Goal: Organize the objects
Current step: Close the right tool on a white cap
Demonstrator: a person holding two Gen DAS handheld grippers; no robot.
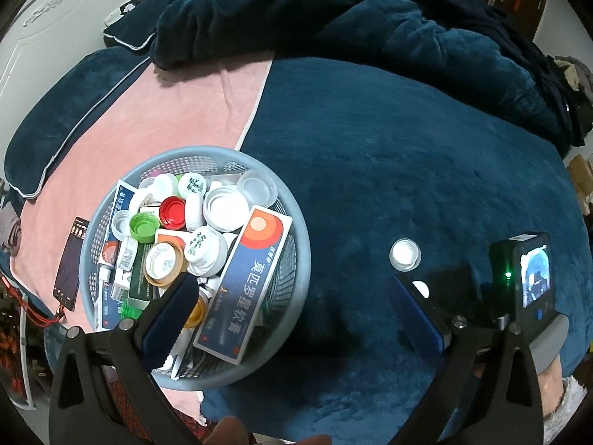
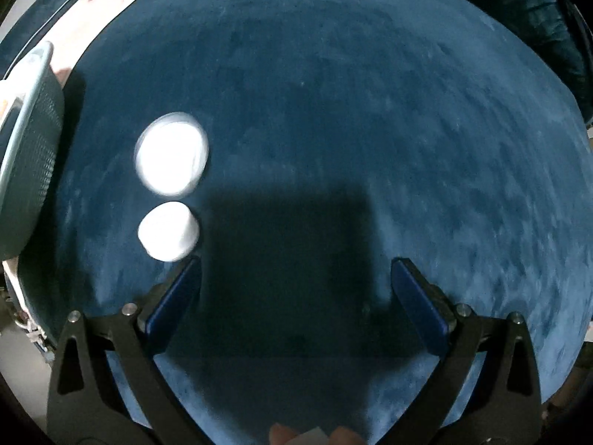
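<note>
A grey mesh basket sits on the bed, full of bottle caps, lids and medicine boxes; its wall shows at the left edge of the right wrist view. Two white caps lie on the dark blue blanket: a larger one and a smaller one. My left gripper is open and empty, its left finger over the basket. My right gripper is open and empty, low over the blanket, with both caps just left of its left finger.
A pink towel lies under the basket, with a phone on it at the left. A bunched blue duvet and pillows lie at the back. The right gripper's body with its lit screen is beside the caps.
</note>
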